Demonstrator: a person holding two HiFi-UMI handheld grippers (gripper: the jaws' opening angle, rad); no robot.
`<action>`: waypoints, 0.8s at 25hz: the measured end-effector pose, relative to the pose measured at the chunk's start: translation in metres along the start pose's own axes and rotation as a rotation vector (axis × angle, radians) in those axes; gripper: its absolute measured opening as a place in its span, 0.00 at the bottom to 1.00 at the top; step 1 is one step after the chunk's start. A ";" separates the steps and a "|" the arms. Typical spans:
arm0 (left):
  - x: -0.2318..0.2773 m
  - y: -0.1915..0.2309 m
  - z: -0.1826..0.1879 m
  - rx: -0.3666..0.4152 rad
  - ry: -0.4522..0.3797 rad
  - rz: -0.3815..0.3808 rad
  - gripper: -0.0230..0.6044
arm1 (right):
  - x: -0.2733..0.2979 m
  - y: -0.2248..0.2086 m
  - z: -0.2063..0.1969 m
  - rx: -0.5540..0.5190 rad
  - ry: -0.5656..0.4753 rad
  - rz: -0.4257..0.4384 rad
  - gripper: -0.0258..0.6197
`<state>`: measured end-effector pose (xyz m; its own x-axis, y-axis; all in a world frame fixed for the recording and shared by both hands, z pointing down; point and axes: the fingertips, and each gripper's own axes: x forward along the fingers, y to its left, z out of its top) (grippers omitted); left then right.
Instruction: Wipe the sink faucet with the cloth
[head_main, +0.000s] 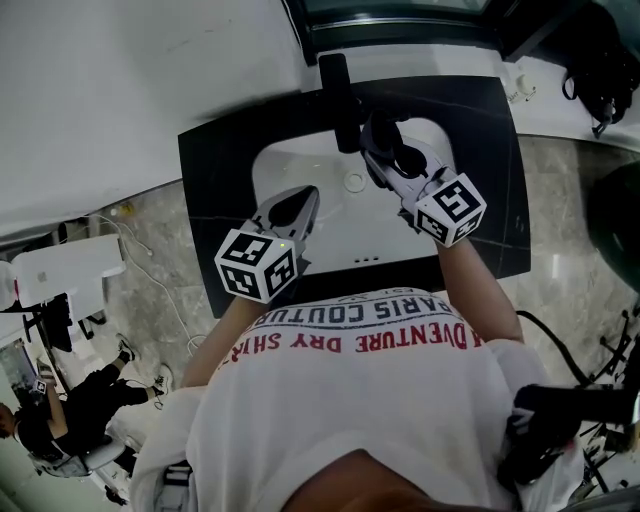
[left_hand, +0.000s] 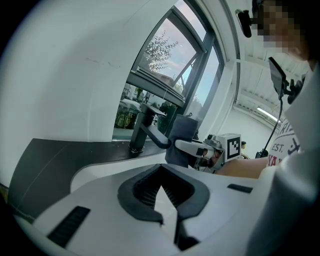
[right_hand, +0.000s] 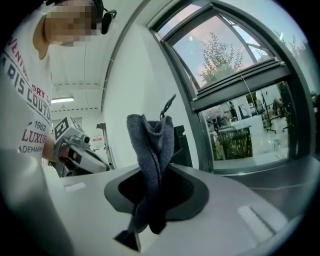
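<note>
A black faucet (head_main: 338, 95) stands at the back of a white sink (head_main: 290, 165). My right gripper (head_main: 378, 138) is shut on a grey cloth (head_main: 380, 125), which sits against the right side of the faucet spout. In the right gripper view the cloth (right_hand: 152, 150) stands up between the jaws, and a dark part of the faucet (right_hand: 181, 145) shows just behind it. My left gripper (head_main: 298, 200) hovers over the left of the basin, its jaws together and holding nothing. From the left gripper view the faucet (left_hand: 142, 130) and the cloth (left_hand: 182, 140) lie ahead.
The sink is set in a black counter (head_main: 215, 170) below a window (left_hand: 170, 60). A round drain (head_main: 354, 182) sits mid-basin. A white wall borders the counter's left. A seated person (head_main: 60, 410) is at the lower left, and a black bag (head_main: 600, 60) at the upper right.
</note>
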<state>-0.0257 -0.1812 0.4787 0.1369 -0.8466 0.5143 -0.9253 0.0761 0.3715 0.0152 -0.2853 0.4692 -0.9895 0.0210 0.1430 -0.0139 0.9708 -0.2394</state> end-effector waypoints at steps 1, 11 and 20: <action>0.000 0.001 0.000 0.000 0.001 0.001 0.04 | 0.000 -0.003 0.001 -0.002 0.000 -0.003 0.16; 0.003 0.010 0.001 -0.010 0.013 0.002 0.04 | 0.030 -0.032 0.018 -0.014 0.009 0.007 0.16; 0.005 0.023 0.001 -0.022 0.017 0.016 0.04 | 0.060 -0.062 0.034 -0.016 0.009 0.011 0.16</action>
<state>-0.0462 -0.1845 0.4888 0.1284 -0.8364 0.5329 -0.9193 0.1012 0.3803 -0.0482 -0.3523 0.4595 -0.9882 0.0336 0.1495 -0.0010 0.9743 -0.2252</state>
